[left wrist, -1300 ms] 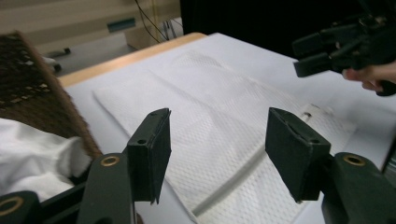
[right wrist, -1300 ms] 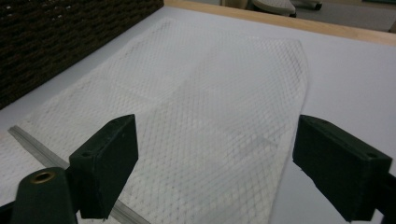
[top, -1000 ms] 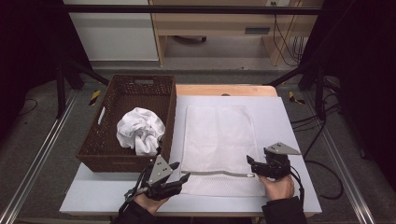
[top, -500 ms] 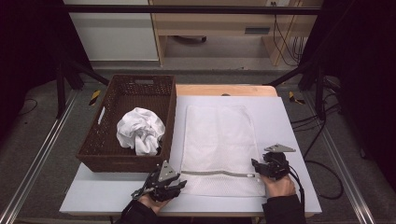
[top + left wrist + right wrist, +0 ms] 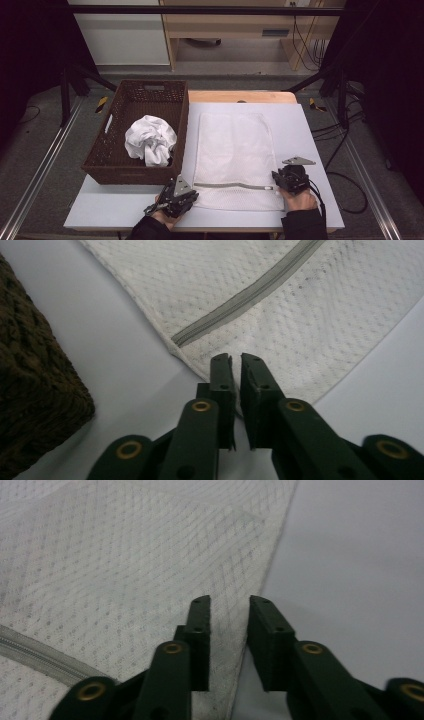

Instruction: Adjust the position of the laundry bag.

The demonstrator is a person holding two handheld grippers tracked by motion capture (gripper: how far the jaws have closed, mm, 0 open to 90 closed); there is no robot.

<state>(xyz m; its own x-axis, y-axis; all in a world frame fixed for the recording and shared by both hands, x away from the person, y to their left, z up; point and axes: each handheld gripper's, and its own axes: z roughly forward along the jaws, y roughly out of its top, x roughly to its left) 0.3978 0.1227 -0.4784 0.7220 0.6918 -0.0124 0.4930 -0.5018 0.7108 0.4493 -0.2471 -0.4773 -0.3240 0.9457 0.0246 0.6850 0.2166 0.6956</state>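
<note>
A white mesh laundry bag (image 5: 235, 145) lies flat on the table, its grey zipper (image 5: 232, 186) running across near the front end. My left gripper (image 5: 193, 193) sits low at the bag's front left corner. Its jaws have just been closing, and in the left gripper view they (image 5: 235, 360) stand almost together with the bag's edge (image 5: 280, 340) pinched between them. My right gripper (image 5: 275, 179) rests at the bag's right edge by the zipper's end. Its jaws (image 5: 229, 602) have also been closing but still stand apart, with the bag's hem (image 5: 150, 570) lying between them.
A dark wicker basket (image 5: 107, 162) stands left of the bag and holds a crumpled white cloth (image 5: 150, 140). The pale table top (image 5: 300, 120) has bare room to the right of the bag. A wooden strip (image 5: 240, 96) borders the far edge.
Both hands have sunk onto the table at the bag's front corners. Both pairs of jaws have narrowed, the left pair nearly to touching.
</note>
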